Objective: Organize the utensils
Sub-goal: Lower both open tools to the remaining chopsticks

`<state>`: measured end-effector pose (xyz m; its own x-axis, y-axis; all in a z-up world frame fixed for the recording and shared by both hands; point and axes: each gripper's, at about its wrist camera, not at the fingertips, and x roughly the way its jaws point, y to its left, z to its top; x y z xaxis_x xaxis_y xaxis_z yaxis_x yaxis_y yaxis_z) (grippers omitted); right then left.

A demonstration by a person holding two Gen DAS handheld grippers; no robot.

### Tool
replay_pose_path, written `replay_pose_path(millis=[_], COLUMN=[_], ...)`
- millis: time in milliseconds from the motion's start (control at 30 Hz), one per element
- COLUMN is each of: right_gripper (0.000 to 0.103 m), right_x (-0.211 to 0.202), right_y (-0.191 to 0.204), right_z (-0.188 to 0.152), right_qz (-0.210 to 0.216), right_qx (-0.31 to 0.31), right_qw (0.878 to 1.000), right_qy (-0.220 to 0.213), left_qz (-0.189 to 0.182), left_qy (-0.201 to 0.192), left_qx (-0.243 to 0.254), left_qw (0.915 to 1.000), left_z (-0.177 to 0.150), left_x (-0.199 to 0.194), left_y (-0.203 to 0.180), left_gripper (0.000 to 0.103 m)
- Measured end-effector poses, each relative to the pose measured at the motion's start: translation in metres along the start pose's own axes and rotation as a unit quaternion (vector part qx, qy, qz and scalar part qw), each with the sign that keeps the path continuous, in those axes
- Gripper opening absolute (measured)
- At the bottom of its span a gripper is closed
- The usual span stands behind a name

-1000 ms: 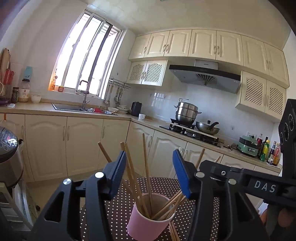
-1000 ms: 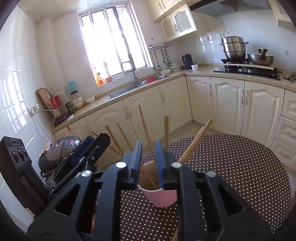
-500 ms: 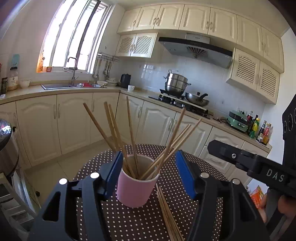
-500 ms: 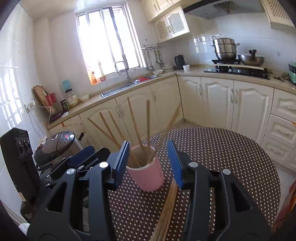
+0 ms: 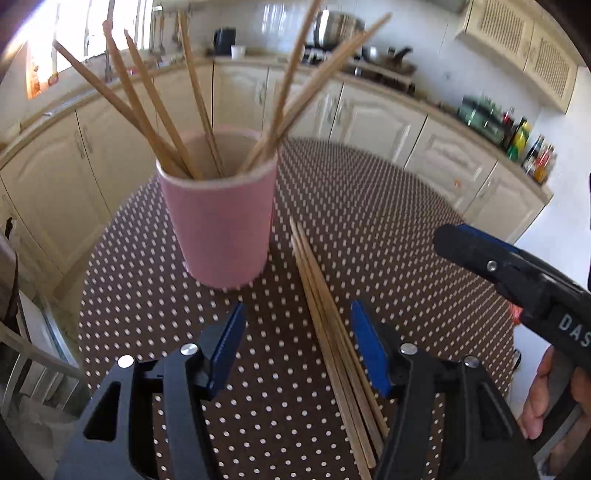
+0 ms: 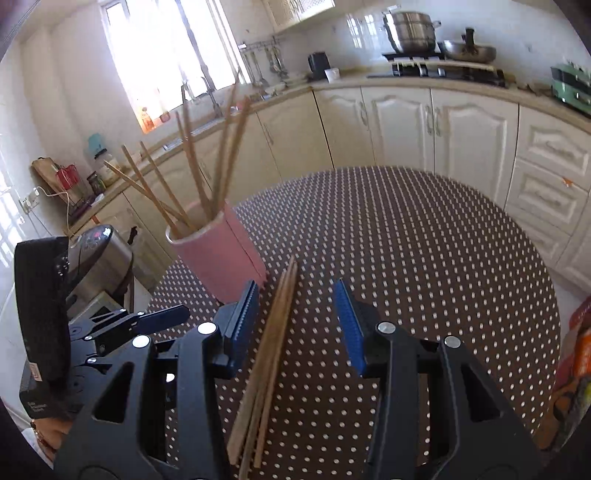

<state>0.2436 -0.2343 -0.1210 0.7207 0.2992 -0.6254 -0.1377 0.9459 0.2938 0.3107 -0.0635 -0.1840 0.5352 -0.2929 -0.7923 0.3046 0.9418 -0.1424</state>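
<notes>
Brown dotted tablecloth [image 5: 369, 229] in a cream kitchen; each hand-held gripper [image 5: 297, 345] [image 6: 295, 321] gapes over loose chopsticks [image 5: 332, 332].

Both grippers' fingers [image 5: 297, 345] [image 6: 295, 319] apart, tilted downward.

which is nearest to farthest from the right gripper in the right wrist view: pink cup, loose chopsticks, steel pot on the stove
1. loose chopsticks, lying between the open right gripper fingers
2. pink cup, ahead to the left
3. steel pot, far back on the stove
</notes>
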Motion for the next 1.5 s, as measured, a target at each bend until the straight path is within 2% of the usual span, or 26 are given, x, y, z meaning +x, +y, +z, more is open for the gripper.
replay_pose_path(millis=[67,167,267,333,433,700,800,967,1033,1333,1500], right_gripper=[0.043,0.043,0.043,0.044,0.045,0.046,0.046,0.046,0.046,0.045,0.039], right_x=[0.006,0.014,0.02,0.024,0.028,0.042,0.052,0.062,0.066,0.097,0.113], right_y=[-0.005,-0.013,-0.018,-0.019,-0.022,-0.024,-0.021,-0.019,-0.019,-0.002,0.011], right_z=[-0.005,-0.011,-0.013,-0.015,-0.017,-0.017,-0.017,-0.014,-0.013,-0.005,-0.001], right_qz=[0.002,0.001,-0.001,0.0,-0.001,-0.009,-0.015,-0.021,-0.026,-0.027,-0.026], right_qx=[0.006,0.012,0.016,0.017,0.02,0.016,0.009,0.011,0.008,-0.01,-0.022], right_qw=[1.0,0.999,0.999,0.998,0.998,0.996,0.993,0.992,0.991,0.983,0.978], right_qy=[0.015,0.036,0.051,0.056,0.061,0.09,0.114,0.123,0.131,0.184,0.206], left_qz=[0.011,0.005,0.031,0.032,0.047,0.05,0.053,0.059,0.077,0.054,0.048], left_qy=[0.036,0.064,0.079,0.092,0.086,0.093,0.096,0.101,0.101,0.101,0.097], left_qx=[-0.006,-0.014,-0.003,0.0,0.008,-0.004,-0.007,-0.001,0.008,0.011,0.025], left_qw=[0.9993,0.9979,0.9964,0.9952,0.9951,0.9943,0.9939,0.9932,0.9919,0.9933,0.9938], left_z=[0.0,0.0,0.0,0.0,0.005,0.032,0.033,0.038,0.036,0.037,0.028], left_x=[0.018,0.035,0.049,0.057,0.064,0.077,0.076,0.079,0.081,0.078,0.069], left_y=[0.001,0.002,-0.001,-0.001,-0.005,0.0,0.004,0.0,0.0,0.009,0.014], left_gripper=[0.059,0.059,0.059,0.059,0.059,0.059,0.059,0.06,0.061,0.06,0.06])
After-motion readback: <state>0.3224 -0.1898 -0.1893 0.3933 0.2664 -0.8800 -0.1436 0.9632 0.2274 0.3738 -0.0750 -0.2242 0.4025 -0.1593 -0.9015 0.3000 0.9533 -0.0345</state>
